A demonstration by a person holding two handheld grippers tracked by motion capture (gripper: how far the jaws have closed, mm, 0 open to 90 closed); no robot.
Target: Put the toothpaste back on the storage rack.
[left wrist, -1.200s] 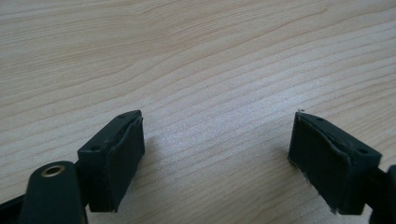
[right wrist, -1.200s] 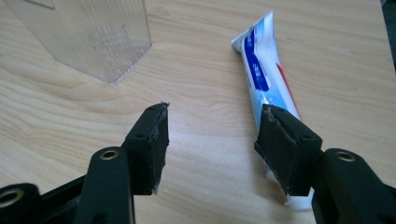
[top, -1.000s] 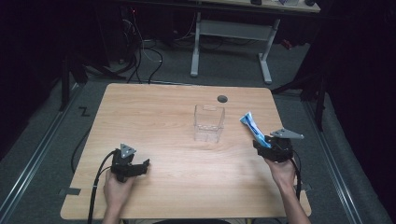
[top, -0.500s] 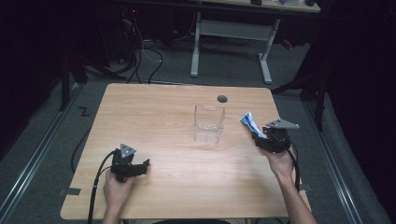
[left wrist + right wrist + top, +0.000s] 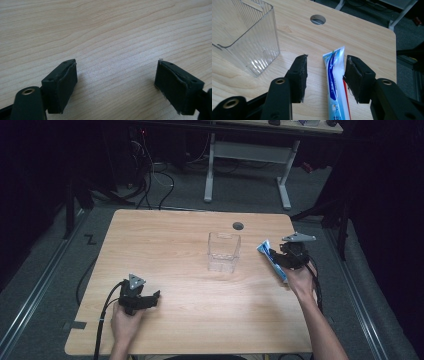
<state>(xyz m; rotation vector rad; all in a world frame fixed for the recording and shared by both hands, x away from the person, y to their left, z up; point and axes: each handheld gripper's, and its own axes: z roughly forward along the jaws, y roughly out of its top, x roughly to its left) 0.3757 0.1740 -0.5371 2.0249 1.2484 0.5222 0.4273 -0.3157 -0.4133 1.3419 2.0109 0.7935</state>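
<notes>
Your right gripper point(image 5: 278, 255) has climbed a little toward the clear bin point(image 5: 223, 251) over the last second, carrying the toothpaste tube point(image 5: 335, 82) with it, so the tube now sits just right of the bin, apart from it. That looks like the approach for dropping the tube into the bin.

In the right gripper view the fingers point(image 5: 300, 75) stand partly apart with the tube between them; it lies against the right one, with a gap at the left, so the hold looks loose. Tighten before you lift.

Your left gripper point(image 5: 145, 300) rests on the desk point(image 5: 165, 235) well left of and nearer you than the bin, fingers wide apart on nothing, unmoved.

Open desk lies all round the bin. The cable hole point(image 5: 238, 226) sits just beyond it, and the desk's right edge is near your right hand.
</notes>
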